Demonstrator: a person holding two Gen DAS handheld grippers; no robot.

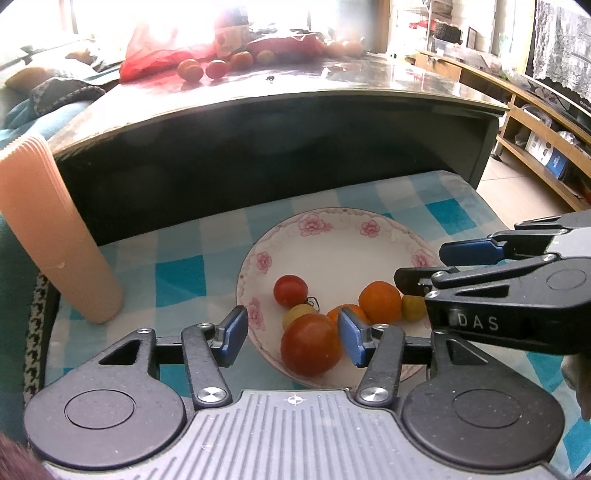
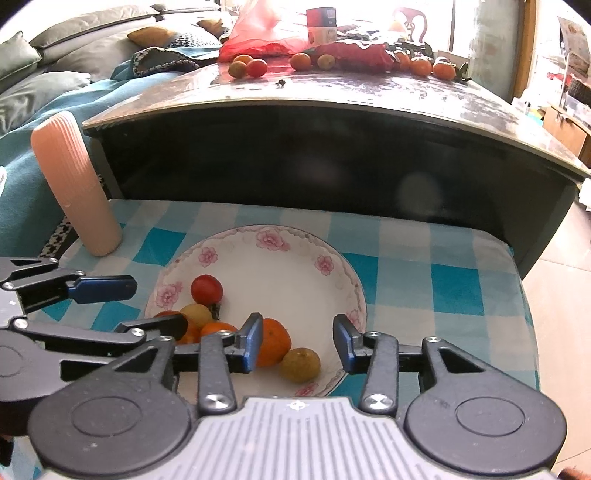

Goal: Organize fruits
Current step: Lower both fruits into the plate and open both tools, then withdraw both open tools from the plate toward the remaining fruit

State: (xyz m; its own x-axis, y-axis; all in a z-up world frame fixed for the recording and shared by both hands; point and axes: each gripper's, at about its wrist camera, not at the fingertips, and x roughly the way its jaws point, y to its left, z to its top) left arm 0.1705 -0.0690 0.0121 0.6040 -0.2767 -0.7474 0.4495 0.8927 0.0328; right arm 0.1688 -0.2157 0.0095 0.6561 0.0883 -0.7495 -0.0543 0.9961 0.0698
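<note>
Tangerines (image 2: 432, 67) (right wrist view only)

Both views: strong backlight from windows (image 1: 155, 22) along the top of frame, blown out to white, washing out the red bag (image 1: 155, 55) and the fruit beside it. Glare streaks on the glossy dark tabletop (image 2: 369, 92); its front face, mid-frame, sits in deep shadow with faint lens flare blobs. Lower half evenly lit, plate (image 1: 332, 251) and checkered cloth (image 2: 424, 266) sharp, shadows soft. Heavy fisheye bending: tabletop edge bows, black vignette in the corners. Left-wrist top slightly hazy; detail is soft at the margins.
</note>
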